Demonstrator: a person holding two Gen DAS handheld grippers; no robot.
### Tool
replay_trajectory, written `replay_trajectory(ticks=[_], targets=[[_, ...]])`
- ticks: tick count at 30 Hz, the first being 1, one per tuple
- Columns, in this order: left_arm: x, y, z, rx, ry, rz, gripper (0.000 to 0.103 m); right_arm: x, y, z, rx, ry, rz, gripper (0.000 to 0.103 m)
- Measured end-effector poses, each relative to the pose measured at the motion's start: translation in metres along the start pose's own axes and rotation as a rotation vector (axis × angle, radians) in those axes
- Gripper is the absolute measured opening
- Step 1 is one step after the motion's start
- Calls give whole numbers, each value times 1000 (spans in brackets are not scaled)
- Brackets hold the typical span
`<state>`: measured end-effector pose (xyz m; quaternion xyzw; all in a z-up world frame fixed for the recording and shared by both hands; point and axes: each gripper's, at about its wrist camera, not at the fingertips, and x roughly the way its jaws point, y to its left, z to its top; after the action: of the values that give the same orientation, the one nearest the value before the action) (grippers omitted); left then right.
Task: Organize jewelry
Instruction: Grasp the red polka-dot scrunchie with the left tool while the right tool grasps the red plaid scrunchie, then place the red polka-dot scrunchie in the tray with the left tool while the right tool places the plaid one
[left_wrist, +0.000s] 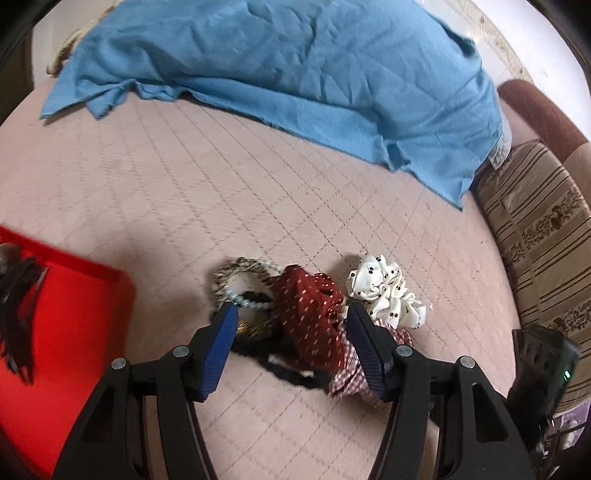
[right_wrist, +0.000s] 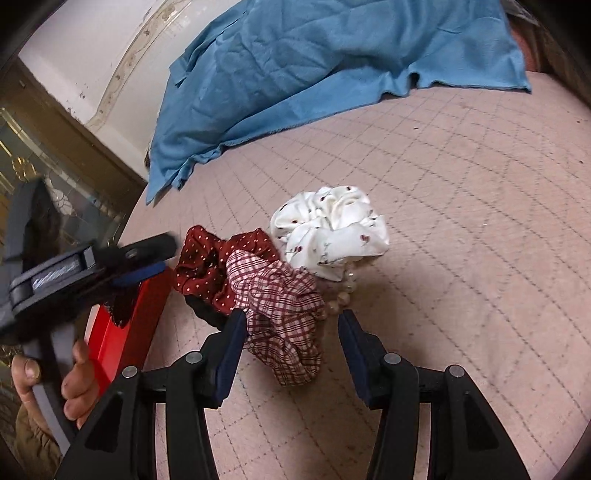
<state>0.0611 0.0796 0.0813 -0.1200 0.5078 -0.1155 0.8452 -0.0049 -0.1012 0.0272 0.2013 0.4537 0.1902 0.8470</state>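
Note:
A pile of hair ties and jewelry lies on the pink quilted bed (left_wrist: 147, 192). It holds a dark red dotted scrunchie (left_wrist: 314, 314) (right_wrist: 207, 266), a red checked scrunchie (left_wrist: 351, 373) (right_wrist: 280, 314), a white dotted scrunchie (left_wrist: 384, 291) (right_wrist: 328, 229), a black band (left_wrist: 291, 373), a braided band (left_wrist: 236, 269) and pearl beads (right_wrist: 345, 291). My left gripper (left_wrist: 290, 314) is open, its jaws on either side of the dark red scrunchie. My right gripper (right_wrist: 291, 321) is open over the checked scrunchie. A red box (left_wrist: 74, 317) (right_wrist: 125, 332) sits at the left with a dark item (left_wrist: 18, 295) in it.
A crumpled blue cloth (left_wrist: 295, 62) (right_wrist: 314, 66) covers the far side of the bed. A striped brown sofa arm (left_wrist: 539, 236) lies to the right. The left gripper body and the hand holding it (right_wrist: 55, 295) show at the left of the right wrist view.

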Motion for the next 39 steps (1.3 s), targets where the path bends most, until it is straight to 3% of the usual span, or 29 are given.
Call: replay_trajectory(ticks=[4,6,8,9,10,12,13,21,27,33,39], targets=[[20,-7,4,14,43,7,60,4,2,-2,-9,3,1,56],[24,-8,4,15,48,4,52,5,3,-1,-10,1,1,56],[28,-11,2,21,69,9,14,5,4,-1,-15,-6,-5,51],[30,-13,1,23,76,8,9,5,4,-1,-15,-6,-8,39],[30,-15,0,29,70,4,8,6,4,-2,-10,1,-6,26],[23,-18,-3,45,46,10,8,8,2,-2,1,12,-4,13],[18,-20,-4,51,38,7,8,8,1,-2,6,14,-5,11],[-56,-26,-13,53,-77,-85,8,-19,9,-2,30,-55,33,8],[-114,-2,-26,-7,-156,-138,8,-44,20,-10,15,-114,28,8],[-159,45,-53,-53,-223,-51,8,-55,32,-21,8,-127,17,8],[-187,112,-82,-171,-253,27,8,-63,63,-39,-21,-117,45,8]])
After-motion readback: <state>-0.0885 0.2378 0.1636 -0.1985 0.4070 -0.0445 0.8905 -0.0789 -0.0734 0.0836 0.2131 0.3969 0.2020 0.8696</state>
